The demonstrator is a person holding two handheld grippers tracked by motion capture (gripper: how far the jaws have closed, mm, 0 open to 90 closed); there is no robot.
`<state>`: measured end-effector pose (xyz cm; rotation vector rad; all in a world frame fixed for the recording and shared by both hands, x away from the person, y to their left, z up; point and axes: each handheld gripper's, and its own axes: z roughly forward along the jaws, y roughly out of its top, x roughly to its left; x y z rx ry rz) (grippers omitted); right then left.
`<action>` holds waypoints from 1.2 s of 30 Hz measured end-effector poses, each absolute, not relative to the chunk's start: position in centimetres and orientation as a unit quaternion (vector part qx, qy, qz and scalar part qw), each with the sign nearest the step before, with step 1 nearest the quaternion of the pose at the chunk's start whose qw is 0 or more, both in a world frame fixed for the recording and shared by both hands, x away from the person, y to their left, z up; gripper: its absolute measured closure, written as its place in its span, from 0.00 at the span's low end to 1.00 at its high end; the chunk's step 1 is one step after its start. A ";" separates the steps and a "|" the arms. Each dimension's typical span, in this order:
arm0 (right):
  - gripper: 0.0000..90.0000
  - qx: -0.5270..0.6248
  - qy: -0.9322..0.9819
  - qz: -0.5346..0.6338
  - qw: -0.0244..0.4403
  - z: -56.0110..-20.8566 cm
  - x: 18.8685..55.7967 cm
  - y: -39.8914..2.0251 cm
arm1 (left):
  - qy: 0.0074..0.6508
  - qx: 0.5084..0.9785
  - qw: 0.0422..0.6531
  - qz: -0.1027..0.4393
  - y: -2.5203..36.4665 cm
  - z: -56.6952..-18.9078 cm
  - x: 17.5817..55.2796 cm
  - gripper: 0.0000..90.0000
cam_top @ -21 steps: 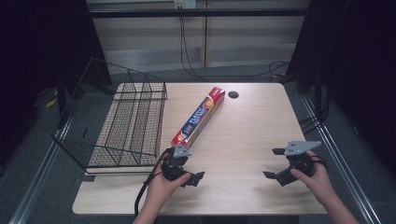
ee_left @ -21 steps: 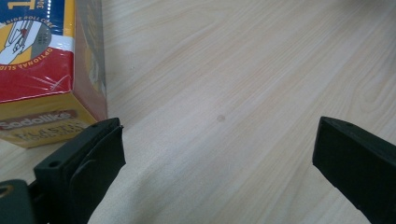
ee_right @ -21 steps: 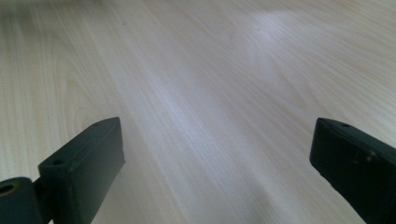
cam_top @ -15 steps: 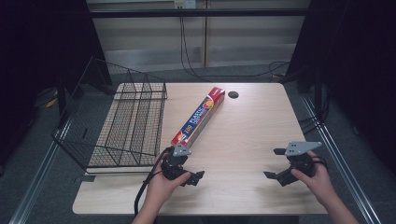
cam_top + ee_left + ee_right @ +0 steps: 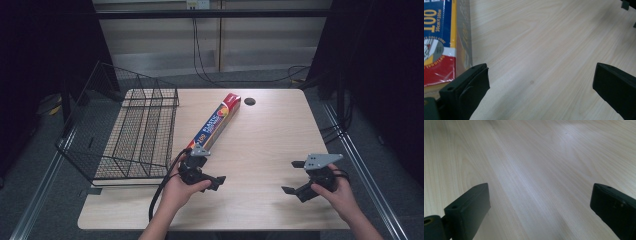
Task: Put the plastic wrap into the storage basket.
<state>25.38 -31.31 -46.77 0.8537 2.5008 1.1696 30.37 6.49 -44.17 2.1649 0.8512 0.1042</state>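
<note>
Wooden table (image 5: pixel 260 145) carries a long box of plastic wrap (image 5: pixel 215 125) lying untouched beside an empty wire basket (image 5: pixel 135 135), so by my judgement nothing has begun. The left gripper (image 5: pixel 212 181), near the box's closer end, and the right gripper (image 5: pixel 295 190) both gape wide, holding nothing.

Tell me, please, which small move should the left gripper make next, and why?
Probably swing the left gripper toward the long red-and-blue plastic wrap box, so its near end comes between the jaws. The jaws stand wide open over the bare light wooden table, and the box lies just outside one jaw.
</note>
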 end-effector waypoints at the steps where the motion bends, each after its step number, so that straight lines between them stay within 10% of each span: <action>1: 0.03 0.294 0.858 0.402 0.125 -46.8 25.4 -31.3 | 0.338 0.852 0.398 0.039 6.3 -44.0 30.5 0.01; 36: 0.03 0.289 0.858 0.406 0.123 -46.8 25.8 -31.2 | 0.393 0.838 0.373 0.058 4.0 -41.2 38.3 0.03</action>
